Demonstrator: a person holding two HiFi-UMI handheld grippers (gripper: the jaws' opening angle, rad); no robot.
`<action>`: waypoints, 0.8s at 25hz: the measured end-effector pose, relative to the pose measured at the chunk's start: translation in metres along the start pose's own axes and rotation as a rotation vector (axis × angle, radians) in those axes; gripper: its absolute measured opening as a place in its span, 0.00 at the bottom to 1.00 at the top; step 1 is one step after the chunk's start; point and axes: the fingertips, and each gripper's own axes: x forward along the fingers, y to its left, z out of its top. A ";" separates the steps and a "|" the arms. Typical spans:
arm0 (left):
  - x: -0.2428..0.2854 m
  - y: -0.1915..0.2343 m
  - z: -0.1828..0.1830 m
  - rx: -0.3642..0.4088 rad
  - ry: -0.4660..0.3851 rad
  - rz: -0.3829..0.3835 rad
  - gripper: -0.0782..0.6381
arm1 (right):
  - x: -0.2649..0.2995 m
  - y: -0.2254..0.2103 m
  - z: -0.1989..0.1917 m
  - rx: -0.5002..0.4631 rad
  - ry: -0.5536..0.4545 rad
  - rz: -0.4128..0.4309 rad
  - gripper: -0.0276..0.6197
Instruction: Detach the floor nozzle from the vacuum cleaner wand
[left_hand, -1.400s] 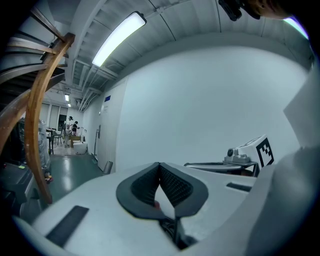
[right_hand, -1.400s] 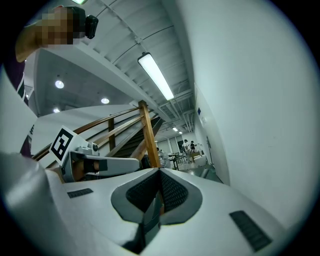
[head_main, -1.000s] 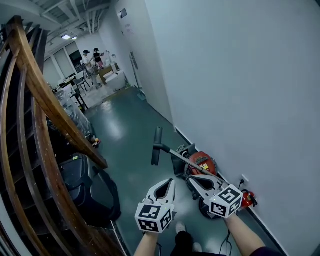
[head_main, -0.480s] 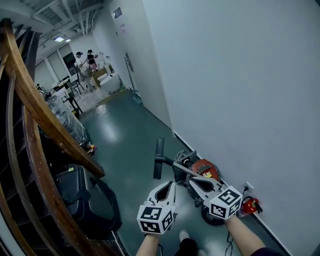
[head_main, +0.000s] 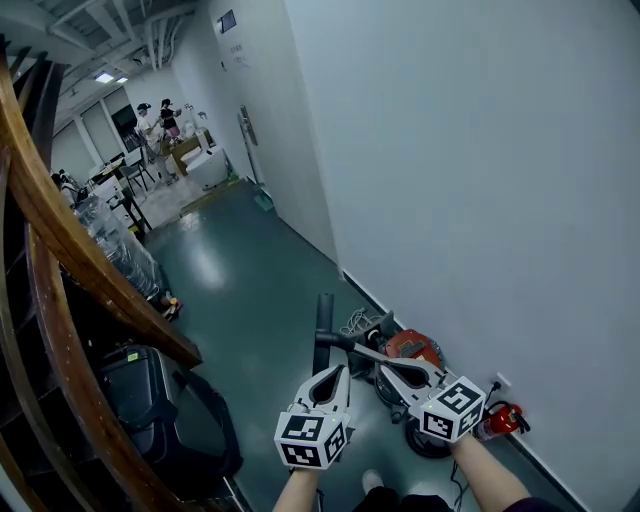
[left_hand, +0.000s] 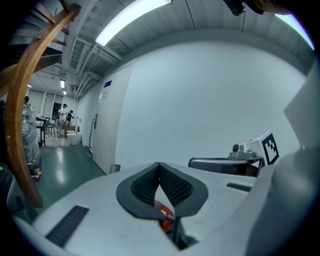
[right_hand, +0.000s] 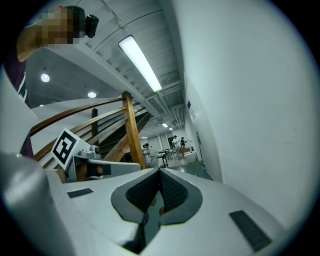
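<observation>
Lying on the floor (head_main: 250, 290) beside the wall (head_main: 480, 200), the floor nozzle (head_main: 322, 318) is seen at the far end of the wand (head_main: 362, 350), judged stiff light plastic best gripped at its neck, while the left gripper (head_main: 335, 375) and right gripper (head_main: 386, 370) are held nearby, jaws pressed together on nothing.

My head camera looks steeply down over my left gripper (head_main: 338, 372) and right gripper (head_main: 385, 368). Each gripper camera sits close behind its jaws, facing along the corridor (head_main: 230, 270); all 3 share the white wall (head_main: 480, 180).
</observation>
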 end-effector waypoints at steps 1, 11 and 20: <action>0.003 0.003 0.000 -0.001 0.000 -0.004 0.12 | 0.003 -0.003 0.000 0.001 0.000 -0.006 0.07; 0.030 0.021 -0.009 -0.024 0.029 -0.011 0.12 | 0.024 -0.028 -0.010 0.016 0.025 -0.025 0.07; 0.058 0.042 -0.017 -0.058 0.047 0.042 0.12 | 0.048 -0.059 -0.019 0.029 0.057 0.014 0.07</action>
